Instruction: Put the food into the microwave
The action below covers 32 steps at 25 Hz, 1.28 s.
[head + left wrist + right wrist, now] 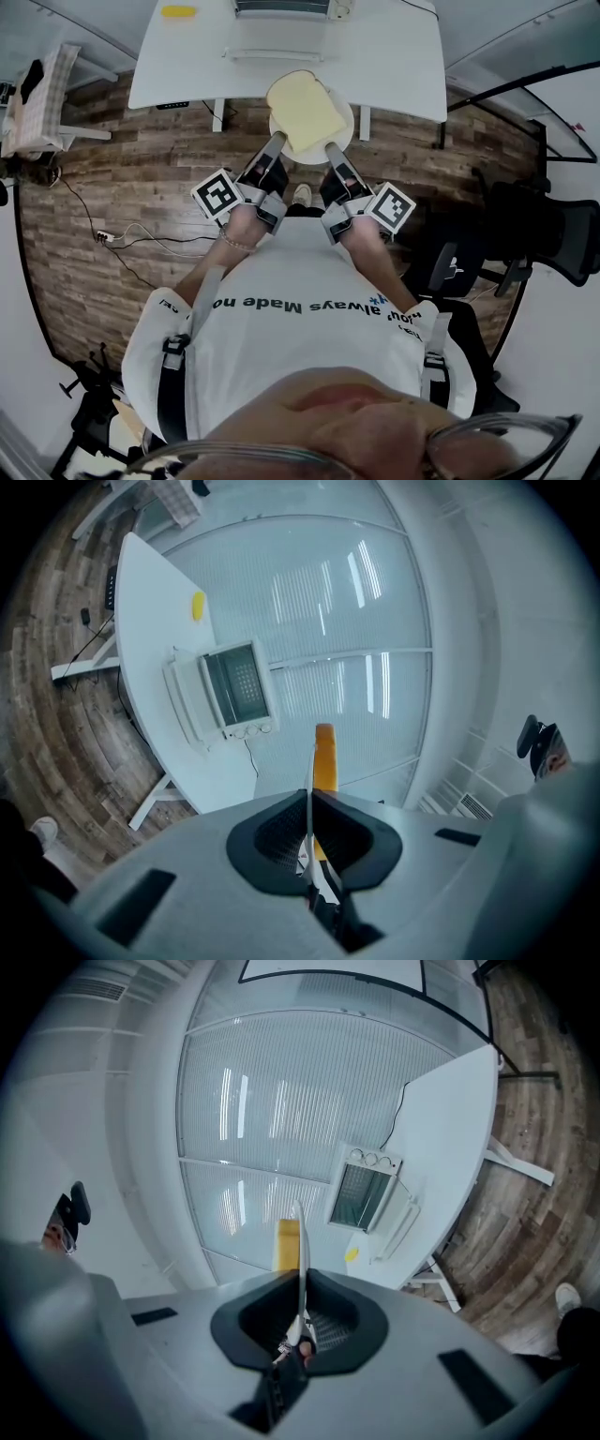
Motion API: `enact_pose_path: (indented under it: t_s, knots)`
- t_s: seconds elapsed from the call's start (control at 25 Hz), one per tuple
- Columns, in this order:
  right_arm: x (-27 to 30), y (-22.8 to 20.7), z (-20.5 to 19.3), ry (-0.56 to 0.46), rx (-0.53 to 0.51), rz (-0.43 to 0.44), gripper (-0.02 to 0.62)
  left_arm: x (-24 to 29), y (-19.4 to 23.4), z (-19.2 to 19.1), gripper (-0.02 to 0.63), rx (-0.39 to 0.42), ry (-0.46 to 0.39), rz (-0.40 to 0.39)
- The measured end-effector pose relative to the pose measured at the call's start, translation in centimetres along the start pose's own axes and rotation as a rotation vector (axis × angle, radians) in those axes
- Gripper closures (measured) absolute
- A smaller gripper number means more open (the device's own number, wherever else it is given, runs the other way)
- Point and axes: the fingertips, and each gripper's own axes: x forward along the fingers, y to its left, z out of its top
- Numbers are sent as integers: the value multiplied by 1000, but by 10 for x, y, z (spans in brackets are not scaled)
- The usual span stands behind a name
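1. Left gripper (278, 139): fingers pinched narrow on the left rim of the round white plate (346, 119), upper centre.
2. Right gripper (331, 150): fingers clamp its right rim.
3. Pale yellow bread slice (305, 112) lies on the plate, near the white counter (187, 66) carrying the grey microwave (281, 7).

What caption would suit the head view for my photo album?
Left tool and right tool grip a plate of bread in front of the table with the microwave.
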Motion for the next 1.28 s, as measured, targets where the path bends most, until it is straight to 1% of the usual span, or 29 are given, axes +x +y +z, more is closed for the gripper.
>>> enact_pose_path:
  t_s: [0.16,0.44,0.68,0.96,1.04,1.16,1.28]
  knots:
    - [8,-5,11,11,5,0,574,12,5,3,588,-9,-11,8]
    - [26,-10,30,17,14,1,572,35,10,15,588,0,-20,6]
    - [51,-16,47,12,7,-3,574,58,19,35,588,-8,-14,3]
    - [88,-22,64,8,4,-19,572,84,30,67,588,-20,-5,6]
    - [109,-28,73,10,9,-32,572,99,38,84,588,-25,0,13]
    - [157,-34,88,13,12,-47,572,124,53,126,588,-40,3,21]
    - [164,-33,90,13,0,-45,572,128,51,133,588,-42,2,11]
